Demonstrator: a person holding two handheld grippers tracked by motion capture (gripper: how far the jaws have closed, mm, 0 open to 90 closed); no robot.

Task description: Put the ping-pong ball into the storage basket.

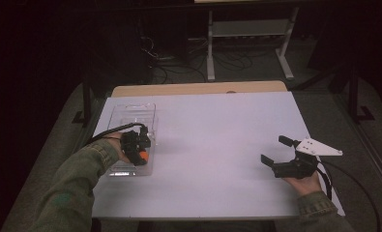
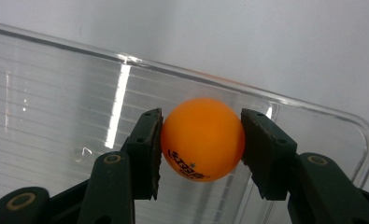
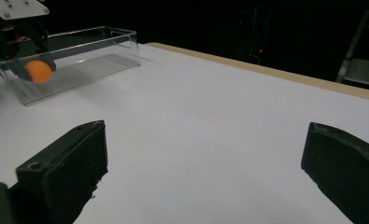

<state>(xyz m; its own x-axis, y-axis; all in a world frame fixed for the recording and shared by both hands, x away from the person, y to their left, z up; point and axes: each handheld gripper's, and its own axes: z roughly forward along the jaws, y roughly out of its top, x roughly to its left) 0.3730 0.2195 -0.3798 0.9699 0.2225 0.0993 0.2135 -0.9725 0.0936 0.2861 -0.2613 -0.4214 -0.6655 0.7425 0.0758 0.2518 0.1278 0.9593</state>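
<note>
Holding an item: your left gripper [image 2: 202, 140] has its two black jaws pressed against opposite sides of the small orange table-tennis ball with black printed lettering [image 2: 203, 139], one pad on each flank, the ball seated squarely between them.

Location of item: inside the clear rectangular plastic tray [image 1: 130, 112] at the left of the white table top [image 1: 217, 140]. In the left gripper view the ball sits near the tray's rounded corner, over its ribbed transparent floor; whether it rests on that floor or hangs just above it cannot be told. In the right gripper view the ball [image 3: 38, 71] shows low behind the tray's near wall [image 3: 70, 88].

Second tool: your right gripper [image 1: 281, 152] lies on the table well apart from the tray, at the right, jaws spread wide with nothing but bare table between them.

Step in hand, as judged: the grasp on the ball is made and it is either about to be lifted out of the tray or about to be let go into it; the pictures do not settle which.

Next move calls for: if lifting, raise straight up and clear the tray wall before you travel sideways, keeping the pinch firm since a smooth round ball slips easily. If releasing, part the jaws gently so the ball does not roll or bounce.
</note>
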